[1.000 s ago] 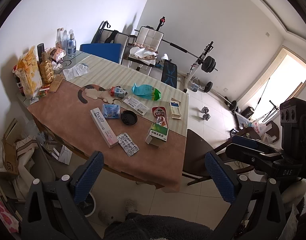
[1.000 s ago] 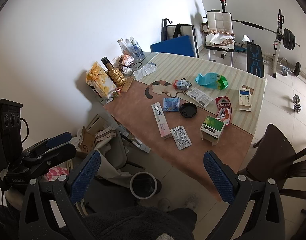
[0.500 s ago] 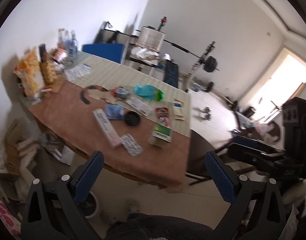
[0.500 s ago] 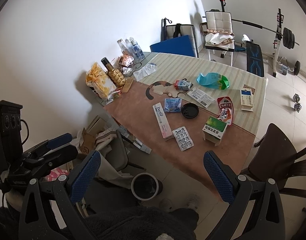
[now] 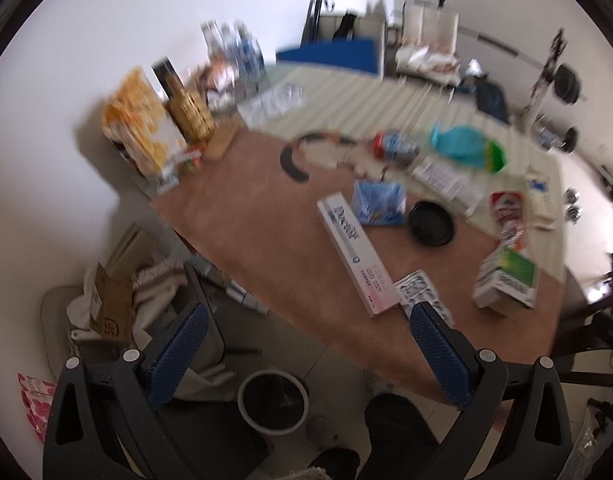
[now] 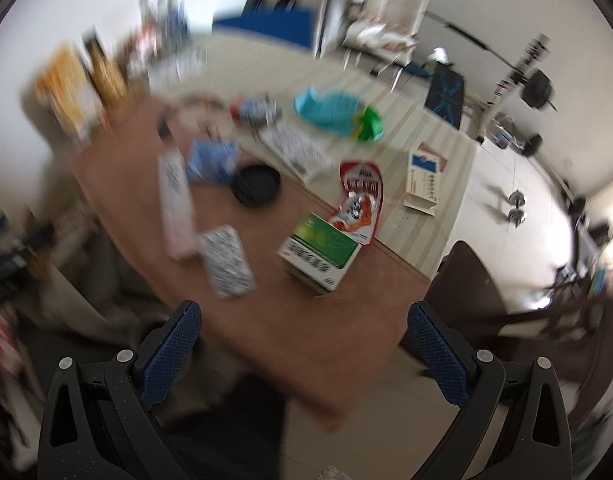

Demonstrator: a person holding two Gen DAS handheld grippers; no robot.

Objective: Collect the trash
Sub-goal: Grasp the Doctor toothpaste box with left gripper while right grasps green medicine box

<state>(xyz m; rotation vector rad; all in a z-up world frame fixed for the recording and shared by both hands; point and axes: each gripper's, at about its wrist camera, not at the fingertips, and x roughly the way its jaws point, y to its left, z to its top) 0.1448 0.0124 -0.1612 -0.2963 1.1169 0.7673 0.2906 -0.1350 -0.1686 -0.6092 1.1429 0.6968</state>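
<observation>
Litter lies across the brown table (image 5: 246,232): a long white box (image 5: 356,254), a blister pack (image 5: 422,292), a green-and-white carton (image 5: 506,284), a black lid (image 5: 431,223), a blue packet (image 5: 378,204), a red pouch (image 5: 508,216) and a teal bag (image 5: 466,146). A round bin (image 5: 273,403) stands on the floor below the table's near edge. My left gripper (image 5: 306,354) hangs open above bin and table edge. In the blurred right wrist view my right gripper (image 6: 302,352) is open short of the carton (image 6: 320,256), blister pack (image 6: 226,262) and red pouch (image 6: 360,200).
Bottles and snack bags (image 5: 146,128) crowd the table's far left by the wall. Cardboard and cloth (image 5: 114,304) pile on the floor to the left. A dark chair (image 6: 470,300) stands at the table's right end. Weight equipment (image 6: 534,88) fills the far room.
Both views have swung and moved closer to the table, now blurred. The left view has turned left and down, bringing the bin into sight. Both grippers stay open and empty.
</observation>
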